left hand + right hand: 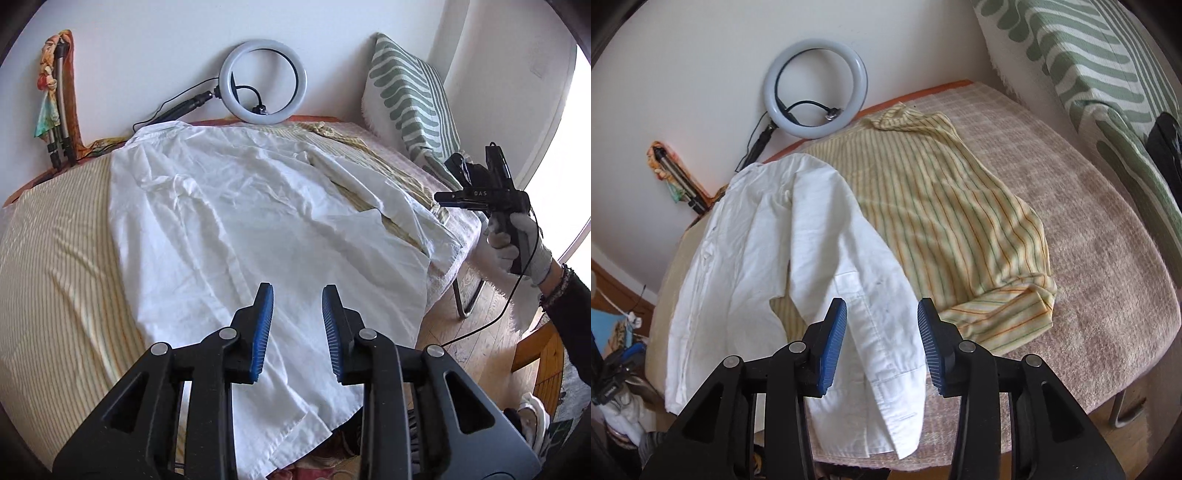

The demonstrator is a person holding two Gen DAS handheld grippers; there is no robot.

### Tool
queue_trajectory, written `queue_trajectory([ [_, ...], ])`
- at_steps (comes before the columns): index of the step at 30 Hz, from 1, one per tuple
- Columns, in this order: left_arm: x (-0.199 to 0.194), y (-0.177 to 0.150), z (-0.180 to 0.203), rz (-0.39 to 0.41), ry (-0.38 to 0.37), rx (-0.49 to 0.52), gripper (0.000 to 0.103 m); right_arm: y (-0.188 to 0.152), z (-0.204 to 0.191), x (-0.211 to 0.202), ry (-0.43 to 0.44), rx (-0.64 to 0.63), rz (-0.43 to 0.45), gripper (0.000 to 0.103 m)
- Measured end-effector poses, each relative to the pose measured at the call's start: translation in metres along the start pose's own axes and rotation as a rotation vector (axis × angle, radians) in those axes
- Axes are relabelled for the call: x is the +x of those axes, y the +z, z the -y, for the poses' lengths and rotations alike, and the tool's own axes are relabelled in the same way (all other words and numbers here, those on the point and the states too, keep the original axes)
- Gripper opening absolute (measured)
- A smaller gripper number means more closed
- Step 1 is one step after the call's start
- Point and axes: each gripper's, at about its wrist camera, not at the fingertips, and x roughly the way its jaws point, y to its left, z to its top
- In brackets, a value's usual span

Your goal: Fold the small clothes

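A white shirt [236,229] lies spread on the bed, its hem hanging over the near edge. In the right wrist view the white shirt [746,258] shows one long sleeve [882,354] laid toward the near edge. A yellow striped shirt [945,221] lies partly under it, to its right. My left gripper [297,295] is open and empty, just above the shirt's lower part. My right gripper [882,310] is open and empty, above the sleeve cuff. The right gripper also shows in the left wrist view [480,195], held in a gloved hand off the bed's right edge.
A ring light [264,85] leans on the wall behind the bed. A green-patterned cushion [410,99] stands at the right. A folded tripod with a scarf [55,107] leans at the back left. The bed cover [1108,280] is pinkish; wooden floor [476,328] lies right.
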Motion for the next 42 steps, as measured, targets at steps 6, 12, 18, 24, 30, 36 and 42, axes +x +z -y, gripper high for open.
queue_trajectory([
  [6,0.021,0.032,0.011,0.009,-0.028,-0.073,0.027,-0.007,0.017,0.021,0.046,0.049,-0.054,0.038],
  [12,0.055,0.044,0.032,-0.036,-0.039,-0.115,0.027,-0.010,0.003,0.029,0.076,-0.007,-0.072,0.025],
  [18,0.062,0.047,0.038,-0.038,-0.036,-0.143,0.027,-0.001,-0.020,0.021,0.047,-0.072,-0.042,0.002],
  [24,0.064,0.044,0.021,-0.048,-0.021,-0.173,0.027,0.013,-0.069,-0.002,0.046,-0.182,0.024,0.001],
  [30,0.055,0.046,0.002,-0.025,-0.015,-0.217,0.027,0.001,-0.136,-0.002,0.073,-0.369,0.018,0.001],
  [36,0.049,0.046,-0.011,-0.010,0.001,-0.241,0.027,-0.038,-0.179,0.024,0.088,-0.523,-0.051,0.001],
  [42,0.047,0.046,-0.023,-0.003,0.022,-0.256,0.027,-0.080,-0.210,0.049,0.104,-0.673,-0.123,0.001],
])
